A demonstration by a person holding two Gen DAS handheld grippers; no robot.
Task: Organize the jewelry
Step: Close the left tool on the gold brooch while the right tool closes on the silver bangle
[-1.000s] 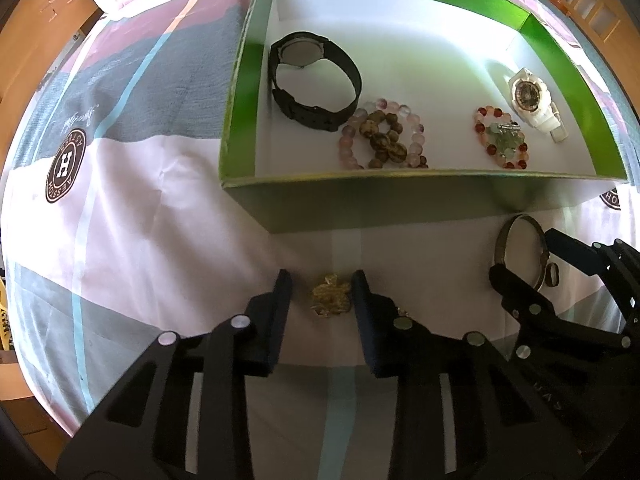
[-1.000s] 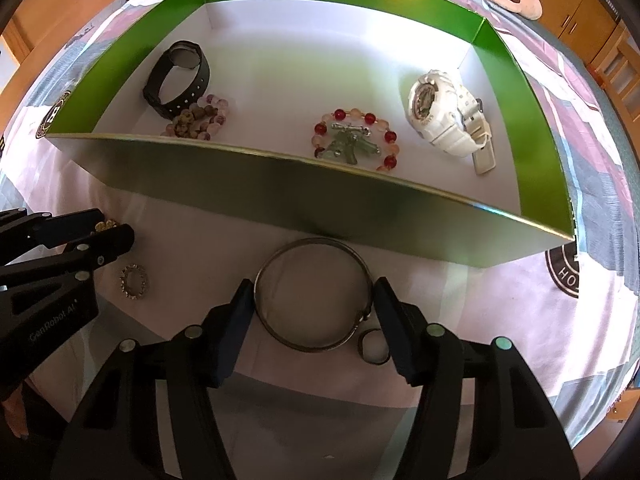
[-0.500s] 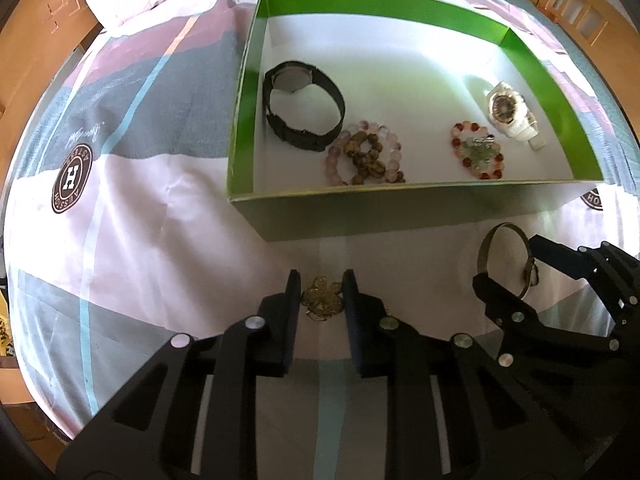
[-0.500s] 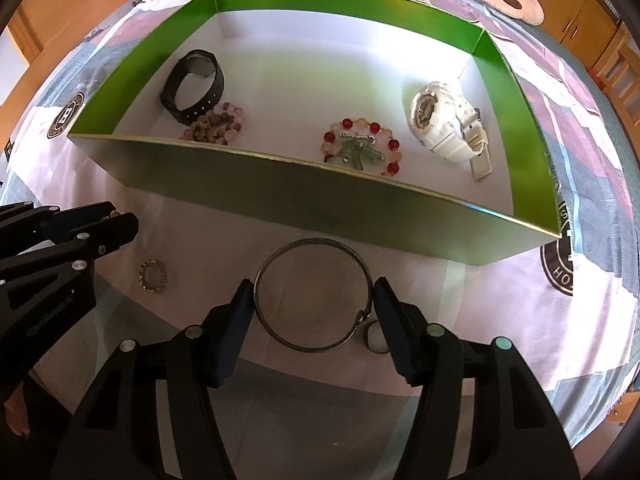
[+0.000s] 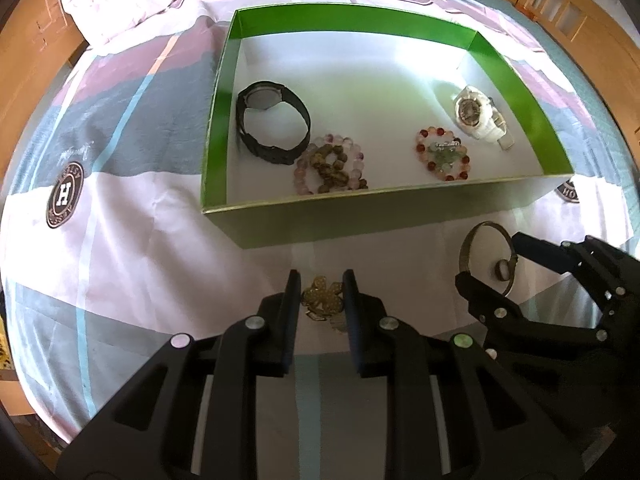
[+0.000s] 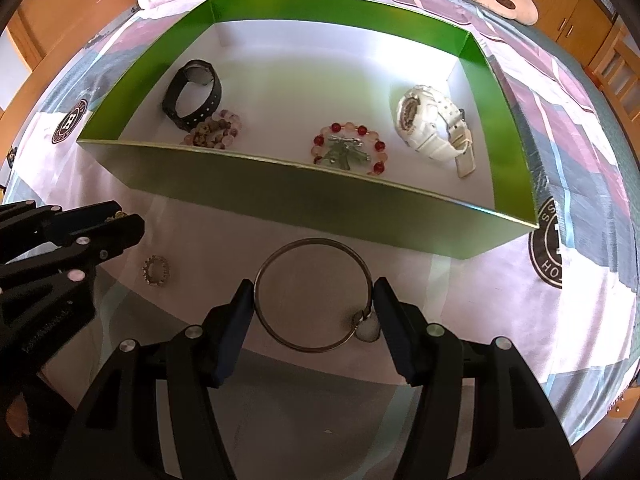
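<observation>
While four pieces lie in the green box (image 5: 516,76), left gripper (image 5: 322,294) pinches a gold brooch (image 5: 322,297), right gripper (image 6: 314,304) clamps the bangle (image 6: 314,294); a small ring (image 6: 156,271) waits.

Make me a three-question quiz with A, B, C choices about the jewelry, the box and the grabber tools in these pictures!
1. Where does the black watch lie?
A. left part of the green box
B. on the bedsheet outside
C. on the white watch

2. How many watches are in the box?
A. one
B. two
C. four

3. What is the right tool doing?
A. closed on nothing
B. gripping a red bracelet
C. gripping the metal bangle

Answers: 1 A, it sits near the box's left wall. 2 B, black one plus white watch. 3 C, both fingers press the bangle's sides.
</observation>
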